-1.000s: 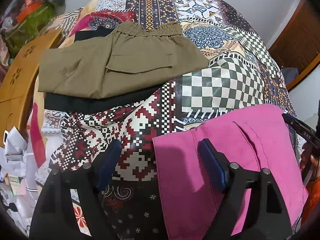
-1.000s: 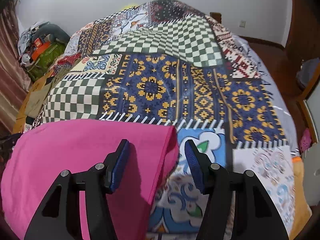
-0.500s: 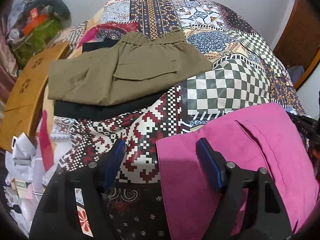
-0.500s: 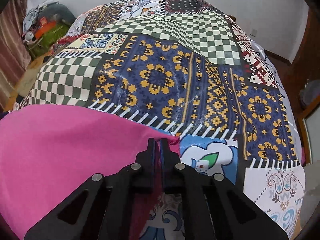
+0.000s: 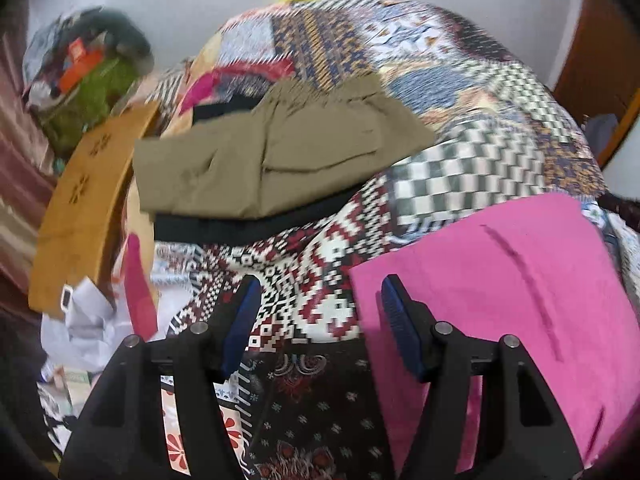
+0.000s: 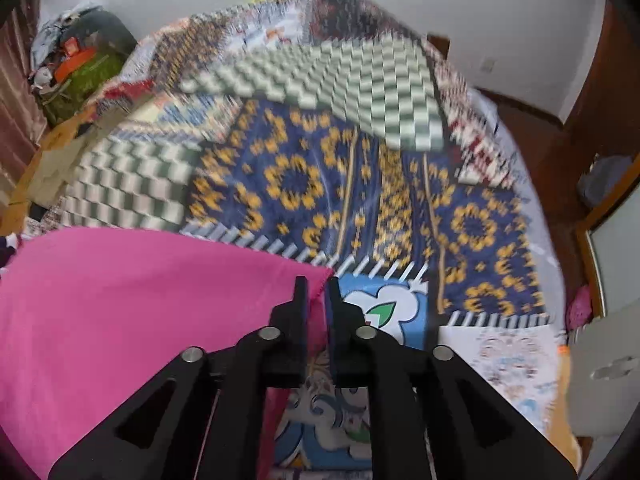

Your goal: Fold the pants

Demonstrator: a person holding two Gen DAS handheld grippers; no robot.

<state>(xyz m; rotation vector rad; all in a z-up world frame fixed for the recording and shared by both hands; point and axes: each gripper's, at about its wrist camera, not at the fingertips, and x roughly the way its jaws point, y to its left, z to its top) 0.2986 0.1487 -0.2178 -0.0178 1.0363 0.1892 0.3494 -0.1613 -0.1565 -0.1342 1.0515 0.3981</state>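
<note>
Left gripper (image 5: 320, 312) is staying spread open beside the near corner of the flat magenta cotton pants (image 5: 500, 288) on the patchwork bedspread (image 5: 304, 280), while right gripper (image 6: 317, 300), open a second ago, is now pinching their far corner, readying a fold.

I can read no text, label, brand or number in either view. An orange patch (image 5: 78, 65) on the pile of bags at the far left might carry print, but it is blurred past reading. The small white tag (image 5: 66, 297) at the edge of the wooden board (image 5: 80, 208) is too small for me to make out.
</note>
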